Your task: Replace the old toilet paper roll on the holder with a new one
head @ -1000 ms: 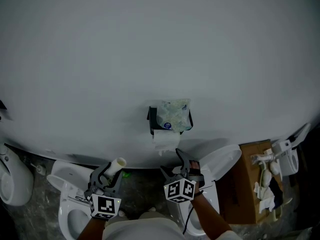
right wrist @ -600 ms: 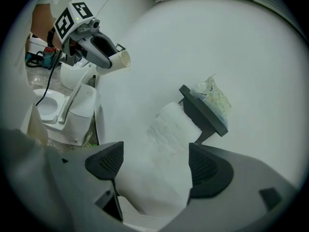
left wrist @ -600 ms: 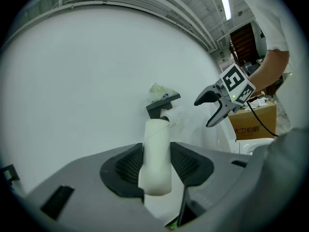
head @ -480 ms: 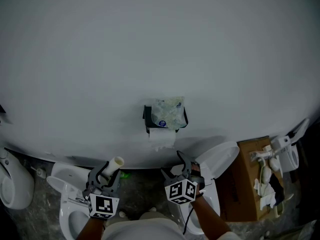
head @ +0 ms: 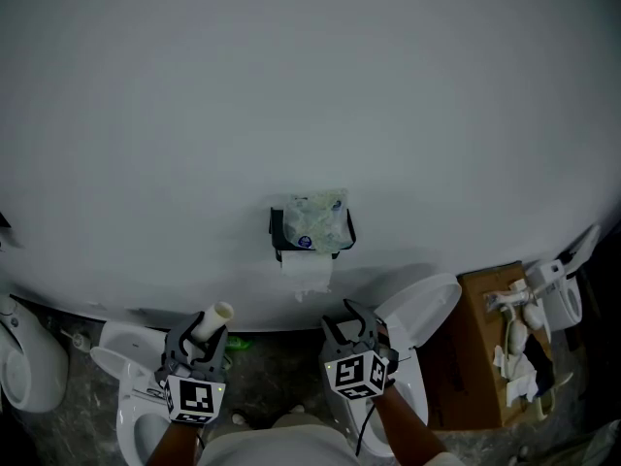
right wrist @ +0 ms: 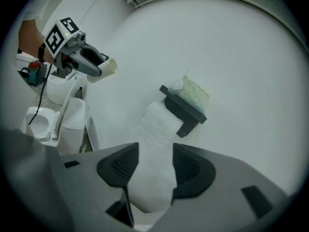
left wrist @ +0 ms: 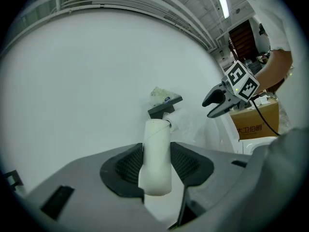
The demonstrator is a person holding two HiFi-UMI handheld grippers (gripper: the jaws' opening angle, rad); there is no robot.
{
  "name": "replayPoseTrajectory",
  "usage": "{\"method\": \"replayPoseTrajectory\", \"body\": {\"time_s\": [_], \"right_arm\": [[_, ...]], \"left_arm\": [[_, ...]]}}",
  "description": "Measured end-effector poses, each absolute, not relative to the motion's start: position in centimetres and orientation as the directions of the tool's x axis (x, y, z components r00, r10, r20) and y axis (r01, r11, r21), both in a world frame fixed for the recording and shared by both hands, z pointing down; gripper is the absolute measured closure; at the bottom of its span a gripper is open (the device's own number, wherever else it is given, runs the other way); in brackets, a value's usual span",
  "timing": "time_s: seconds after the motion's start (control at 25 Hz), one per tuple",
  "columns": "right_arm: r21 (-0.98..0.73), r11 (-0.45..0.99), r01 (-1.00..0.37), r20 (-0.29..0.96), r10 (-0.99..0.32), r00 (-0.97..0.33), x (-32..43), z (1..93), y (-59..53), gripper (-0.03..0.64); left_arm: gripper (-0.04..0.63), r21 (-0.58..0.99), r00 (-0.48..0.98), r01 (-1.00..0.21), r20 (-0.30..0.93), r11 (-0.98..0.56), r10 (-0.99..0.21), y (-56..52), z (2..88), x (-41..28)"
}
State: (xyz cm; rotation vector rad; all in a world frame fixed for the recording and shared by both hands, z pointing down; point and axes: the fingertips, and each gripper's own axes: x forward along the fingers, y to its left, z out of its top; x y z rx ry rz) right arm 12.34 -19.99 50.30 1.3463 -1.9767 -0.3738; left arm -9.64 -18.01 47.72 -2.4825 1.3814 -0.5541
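White wall [head: 310,85] fills the head view, with the holder [head: 276,233] mounted low on it. A toilet paper roll [head: 306,270] sits in the holder with its tail hanging, and a plastic packet [head: 312,216] lies on top. Short of the holder and to its left, my left tongs [head: 202,336] clamp a bare cardboard core [head: 214,316]. I judge it the old one, so the swap looks mostly done, with the core still to discard. My right tongs [head: 349,326], short of the holder, have just been closing and stand half parted on nothing. Only the left gripper view shows them empty side-on; their own view merely frames the far roll in the gap.
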Motion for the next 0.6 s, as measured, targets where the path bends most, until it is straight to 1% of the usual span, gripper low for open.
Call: {"method": "replayPoseTrajectory", "body": {"time_s": [0.04,0.12,0.2,0.24,0.32,0.36,0.6], "right_arm": [[0.586,0.398,-0.706,0.371,-0.906,-0.203,12.7,49.9,-20.0,0.440],[0.574,0.375,-0.728,0.348,-0.917,-0.197,13.4,49.3,-20.0,0.459],[0.554,0.359,-0.751,0.335,-0.922,-0.194,14.0,48.8,-20.0,0.493],[0.541,0.351,-0.764,0.330,-0.924,-0.191,14.3,48.7,-20.0,0.520],[0.505,0.342,-0.792,0.329,-0.925,-0.190,15.2,48.6,-20.1,0.600],[0.482,0.341,-0.807,0.332,-0.923,-0.193,15.6,48.6,-20.1,0.615],[0.321,0.364,-0.874,0.325,-0.909,-0.259,17.9,47.9,-19.6,0.617]], "left_arm": [[0.408,-0.391,0.479,-0.760,0.205,-0.520,-0.854,-18.0,47.6,-9.6],[0.408,-0.397,0.476,-0.761,0.196,-0.513,-0.857,-18.2,47.3,-9.6],[0.408,-0.409,0.471,-0.763,0.178,-0.500,-0.864,-18.3,47.2,-9.7],[0.408,-0.409,0.469,-0.765,0.175,-0.498,-0.866,-18.4,47.0,-9.7],[0.408,-0.402,0.467,-0.769,0.179,-0.497,-0.866,-18.4,46.6,-9.6],[0.408,-0.402,0.464,-0.771,0.176,-0.494,-0.868,-18.5,46.5,-9.6],[0.408,-0.405,0.429,-0.790,0.171,-0.461,-0.887,-19.0,45.2,-10.3]]}}
